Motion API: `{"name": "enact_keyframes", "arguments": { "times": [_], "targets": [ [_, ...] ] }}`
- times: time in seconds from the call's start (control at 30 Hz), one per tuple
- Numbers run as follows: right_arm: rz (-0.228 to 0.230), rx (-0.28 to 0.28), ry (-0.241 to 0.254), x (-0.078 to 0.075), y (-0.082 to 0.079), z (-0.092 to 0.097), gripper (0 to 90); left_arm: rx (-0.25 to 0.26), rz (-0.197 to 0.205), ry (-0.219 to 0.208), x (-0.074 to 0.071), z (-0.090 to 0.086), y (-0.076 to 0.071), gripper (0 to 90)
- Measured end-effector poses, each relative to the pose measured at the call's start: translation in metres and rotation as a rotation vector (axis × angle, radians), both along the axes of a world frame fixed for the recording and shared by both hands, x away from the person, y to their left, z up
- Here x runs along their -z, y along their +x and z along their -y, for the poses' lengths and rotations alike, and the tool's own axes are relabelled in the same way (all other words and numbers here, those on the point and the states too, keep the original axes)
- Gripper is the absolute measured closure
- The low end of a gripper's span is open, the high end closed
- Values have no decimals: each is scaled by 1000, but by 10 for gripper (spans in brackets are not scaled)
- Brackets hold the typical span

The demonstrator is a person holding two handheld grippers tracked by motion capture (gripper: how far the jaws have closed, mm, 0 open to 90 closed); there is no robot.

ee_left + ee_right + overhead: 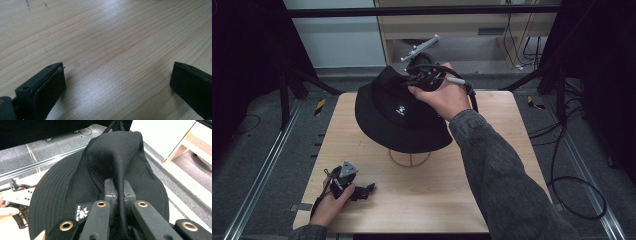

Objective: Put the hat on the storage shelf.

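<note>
hat (397, 112): black bucket hat, stitched brim, small white paw logo patch on crown side
state: crown fabric pinched into a ridge
pose: tilted, brim hanging lower on near side
place: over wooden ring stand (409, 159), mid-table

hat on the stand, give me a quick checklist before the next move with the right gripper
1. Right gripper shut on the hat: ok, a fold of the crown fabric is pinched between its jaws.
2. Grip on the crown, not the brim: ok.
3. Hat free of the wire stand: cannot tell, the brim hides the top of the stand.
4. Left gripper out of the way: ok, it rests open near the front left of the table, apart from the hat.
5. Nothing between the left gripper's jaws: ok, just bare wood.
6. Stand steady on the table: cannot tell, nothing holds its ring base down.
</note>
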State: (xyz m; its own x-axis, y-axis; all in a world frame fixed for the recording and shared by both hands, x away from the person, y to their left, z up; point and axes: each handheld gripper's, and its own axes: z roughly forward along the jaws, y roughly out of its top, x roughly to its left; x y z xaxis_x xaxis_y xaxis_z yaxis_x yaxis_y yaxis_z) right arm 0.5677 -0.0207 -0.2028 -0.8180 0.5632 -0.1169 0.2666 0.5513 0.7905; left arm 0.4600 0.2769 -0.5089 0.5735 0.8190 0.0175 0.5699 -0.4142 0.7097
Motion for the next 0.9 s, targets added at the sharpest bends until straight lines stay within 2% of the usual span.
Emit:
{"name": "enact_keyframes", "arguments": {
  "times": [0.33, 0.6, 0.8, 0.9],
  "targets": [
    [-19, 1, -58, 1, 1, -6, 864, -1, 1, 2, 0, 0, 0, 0],
    [-37, -8, -112, 8, 3, -18, 849, 0, 1, 1, 0, 0, 0, 0],
    [-43, -4, -114, 12, 6, -19, 830, -2, 1, 2, 0, 0, 0, 0],
    [-37, -5, -105, 14, 5, -18, 774, -1, 1, 2, 0, 0, 0, 0]
  ]
}}
